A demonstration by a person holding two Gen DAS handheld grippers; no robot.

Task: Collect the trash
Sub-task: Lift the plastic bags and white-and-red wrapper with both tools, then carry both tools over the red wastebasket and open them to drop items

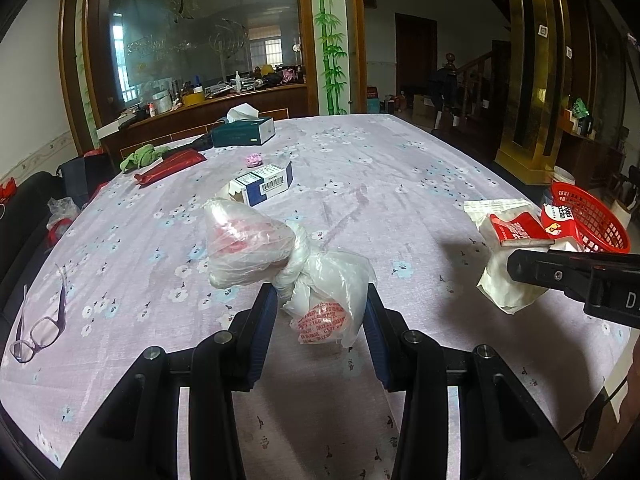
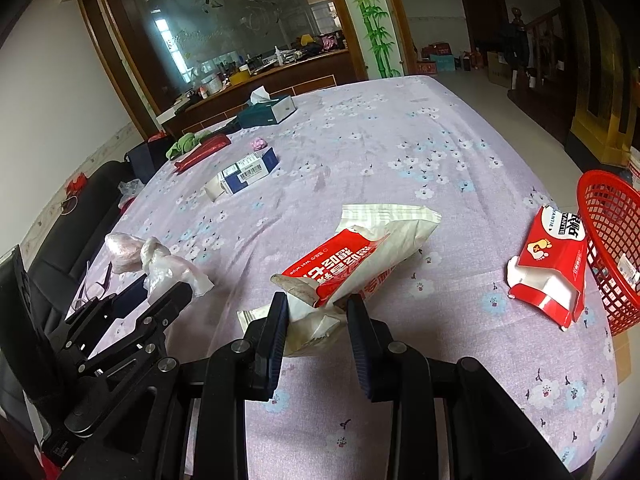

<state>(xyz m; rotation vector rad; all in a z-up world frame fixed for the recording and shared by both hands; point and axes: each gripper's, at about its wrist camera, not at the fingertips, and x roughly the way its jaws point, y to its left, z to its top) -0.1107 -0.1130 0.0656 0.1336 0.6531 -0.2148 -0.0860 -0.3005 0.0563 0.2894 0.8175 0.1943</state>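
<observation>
— So, where is the left tool (image 1: 320, 300)?
— Spread open around the knotted clear plastic bag (image 1: 280, 256) on the lilac floral worktop (image 1: 400, 168).
— And the right tool (image 2: 318, 306)?
— Open, straddling the red-and-white wet-wipe packet (image 2: 360, 256); the red mesh basket (image 2: 608, 240) sits at three o'clock.

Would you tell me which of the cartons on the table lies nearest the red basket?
The red carton, touching the basket; the blue carton lies far across the table.
</observation>
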